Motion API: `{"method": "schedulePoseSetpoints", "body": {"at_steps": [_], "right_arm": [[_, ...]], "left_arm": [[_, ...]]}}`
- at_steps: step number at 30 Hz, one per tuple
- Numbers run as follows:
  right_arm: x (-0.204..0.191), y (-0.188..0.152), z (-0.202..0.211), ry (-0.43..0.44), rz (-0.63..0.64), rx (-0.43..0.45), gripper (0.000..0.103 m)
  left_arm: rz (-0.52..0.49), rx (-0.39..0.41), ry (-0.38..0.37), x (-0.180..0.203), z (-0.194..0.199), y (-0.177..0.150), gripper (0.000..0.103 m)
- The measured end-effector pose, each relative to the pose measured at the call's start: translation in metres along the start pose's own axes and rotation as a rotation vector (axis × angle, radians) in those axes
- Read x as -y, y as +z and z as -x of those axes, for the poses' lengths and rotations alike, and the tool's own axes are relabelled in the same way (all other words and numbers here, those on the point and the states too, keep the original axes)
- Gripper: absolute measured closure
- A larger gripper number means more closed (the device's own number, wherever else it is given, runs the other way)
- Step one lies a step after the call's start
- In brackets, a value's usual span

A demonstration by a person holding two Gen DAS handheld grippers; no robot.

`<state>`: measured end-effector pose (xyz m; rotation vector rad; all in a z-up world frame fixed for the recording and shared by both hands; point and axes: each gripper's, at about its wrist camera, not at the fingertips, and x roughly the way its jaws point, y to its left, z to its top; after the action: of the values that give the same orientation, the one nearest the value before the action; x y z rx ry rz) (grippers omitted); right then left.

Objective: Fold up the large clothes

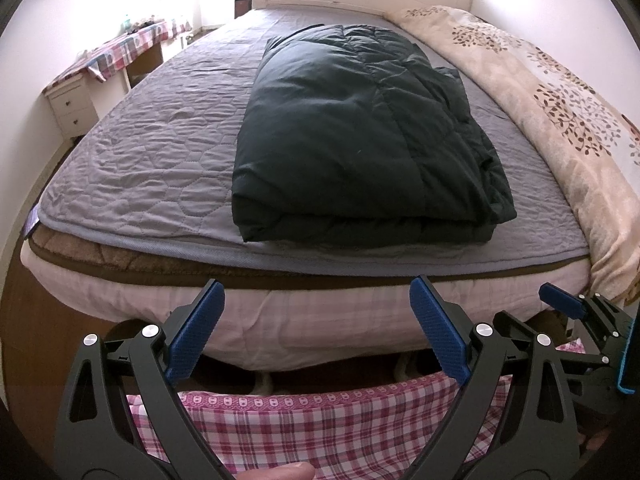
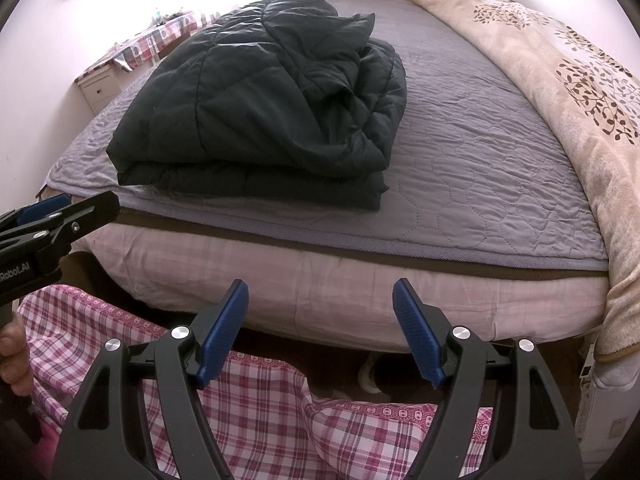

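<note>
Dark green quilted jacket lies folded in a thick stack on the grey quilted bedspread, near the bed's foot edge. We see both grippers off the bed, above pink plaid fabric: left gripper gaping, empty; right gripper likewise spread, holding nothing.

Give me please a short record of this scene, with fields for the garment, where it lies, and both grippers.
garment: dark quilted jacket, folded into a thick stack
place: on the grey bedspread, near the foot edge of the bed
left gripper: open, holds nothing, off the bed
right gripper: open, holds nothing, off the bed
beside: floral blanket along the right side
</note>
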<state>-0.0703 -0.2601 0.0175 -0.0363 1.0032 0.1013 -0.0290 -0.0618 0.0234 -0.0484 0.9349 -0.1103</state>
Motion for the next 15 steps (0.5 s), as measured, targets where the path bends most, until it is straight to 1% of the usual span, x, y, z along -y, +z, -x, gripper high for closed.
{"method": "schedulePoseSetpoints", "body": {"at_steps": [15], "right_arm": [[-0.0004, -0.0007, -0.0004, 0.0, 0.003, -0.001, 0.029]], "left_arm": [[-0.003, 0.0, 0.0, -0.0004, -0.0003, 0.001, 0.01]]}}
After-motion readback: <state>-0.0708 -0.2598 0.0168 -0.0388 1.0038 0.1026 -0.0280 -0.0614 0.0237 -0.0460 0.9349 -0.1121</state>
